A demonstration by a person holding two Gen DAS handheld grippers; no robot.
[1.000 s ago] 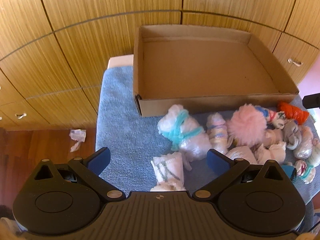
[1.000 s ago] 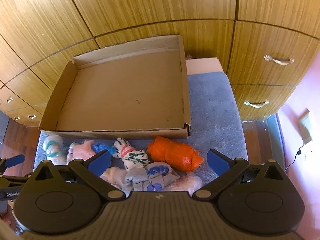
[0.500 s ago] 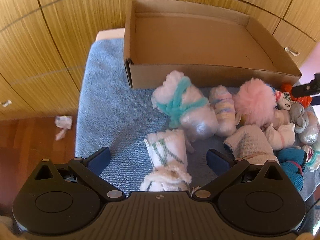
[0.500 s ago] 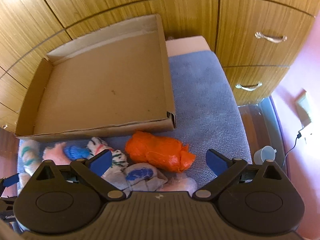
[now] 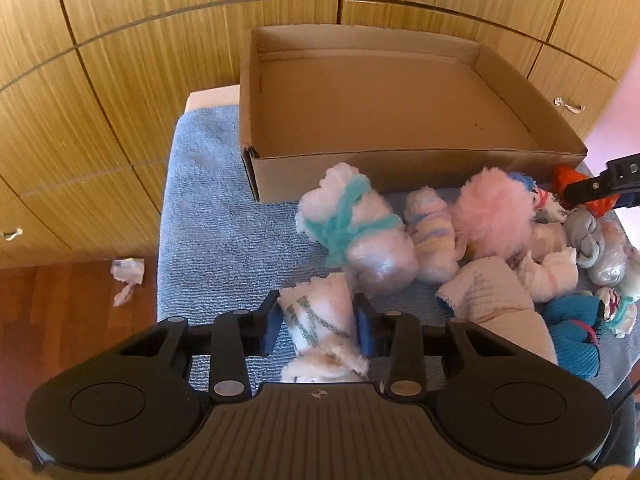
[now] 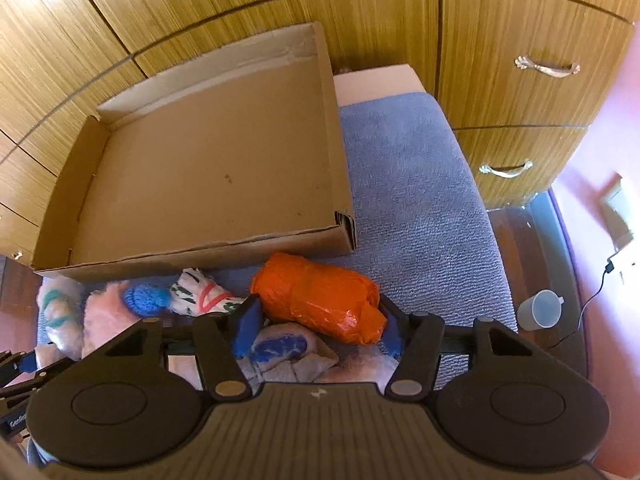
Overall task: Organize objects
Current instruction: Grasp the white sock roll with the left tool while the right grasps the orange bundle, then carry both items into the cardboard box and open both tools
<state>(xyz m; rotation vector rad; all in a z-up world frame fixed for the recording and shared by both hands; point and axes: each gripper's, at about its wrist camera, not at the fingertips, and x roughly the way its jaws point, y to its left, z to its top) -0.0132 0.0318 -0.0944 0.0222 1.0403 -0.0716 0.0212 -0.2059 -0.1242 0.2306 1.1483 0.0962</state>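
Note:
An empty cardboard box (image 5: 400, 168) (image 6: 120, 256) stands on a blue towel (image 5: 216, 232) (image 6: 416, 216). Several rolled sock bundles lie in a row in front of it. My left gripper (image 5: 318, 326) is shut on a white rolled sock with green stripes (image 5: 316, 320). My right gripper (image 6: 318, 326) is shut on an orange bundle (image 6: 320, 298), which shows at the far right of the left wrist view (image 5: 568, 178). Beside it lie a white and teal bundle (image 5: 352, 232), a fluffy pink one (image 5: 496, 212) and a blue one (image 6: 146, 300).
Wooden cabinet fronts with drawers (image 6: 520, 80) rise behind the towel. A crumpled paper scrap (image 5: 128, 272) lies on the wood floor at left. A plastic cup (image 6: 538, 314) and a cable (image 6: 592, 300) are on the floor at right.
Both grippers have closed: the left on the white green-striped sock, the right on the orange bundle. Both came lower and nearer to the bundles.

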